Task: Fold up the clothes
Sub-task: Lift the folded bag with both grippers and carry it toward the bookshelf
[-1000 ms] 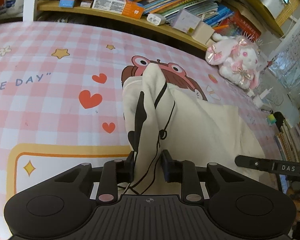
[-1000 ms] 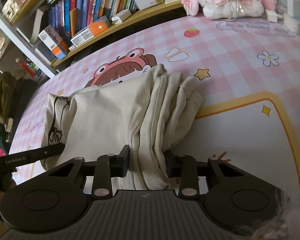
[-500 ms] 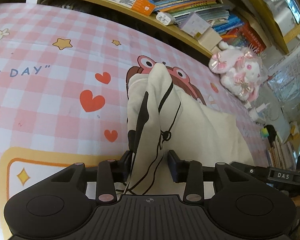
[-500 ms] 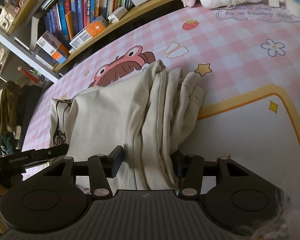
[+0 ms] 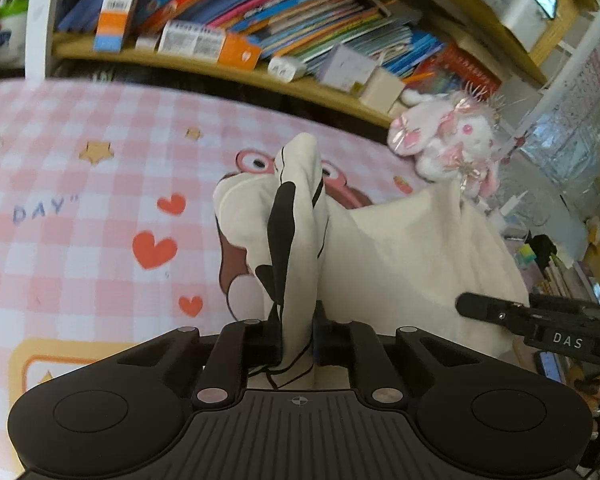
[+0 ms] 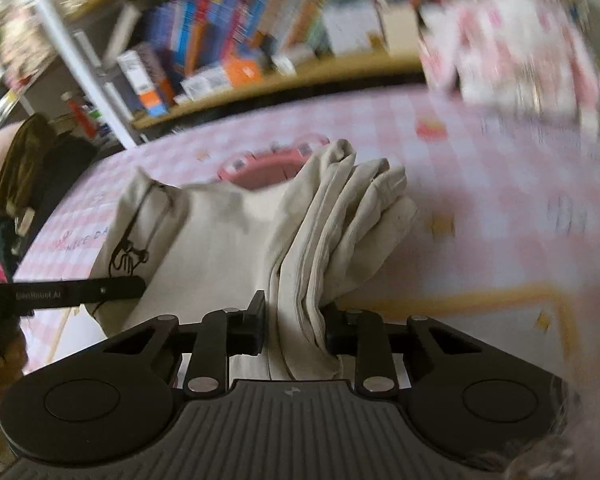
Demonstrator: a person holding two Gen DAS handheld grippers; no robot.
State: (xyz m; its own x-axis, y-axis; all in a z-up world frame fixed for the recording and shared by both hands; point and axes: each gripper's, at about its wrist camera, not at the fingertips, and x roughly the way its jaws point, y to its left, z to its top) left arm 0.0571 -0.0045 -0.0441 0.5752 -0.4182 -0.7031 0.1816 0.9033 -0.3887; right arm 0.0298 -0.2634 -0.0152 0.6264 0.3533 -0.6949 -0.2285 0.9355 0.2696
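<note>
A cream garment with black line drawings (image 5: 400, 248) hangs stretched between my two grippers above the pink checked table cover (image 5: 80, 208). My left gripper (image 5: 296, 340) is shut on one bunched edge of it, the one with the black print. My right gripper (image 6: 294, 330) is shut on the other bunched edge of the garment (image 6: 220, 240), gathered in thick folds. The right gripper's finger shows at the right of the left wrist view (image 5: 500, 312). The left gripper's finger shows at the left of the right wrist view (image 6: 80, 290). The right wrist view is blurred.
A wooden shelf full of books (image 5: 260, 28) runs along the table's far edge. A pink and white plush rabbit (image 5: 452, 140) sits at the far right of the table. Dark clothes (image 6: 24, 160) hang at the left beyond the table.
Both grippers have lifted, raising the garment off the table so it hangs between them. The jaws on both sides have closed tighter on the cloth. The right gripper is moving fast.
</note>
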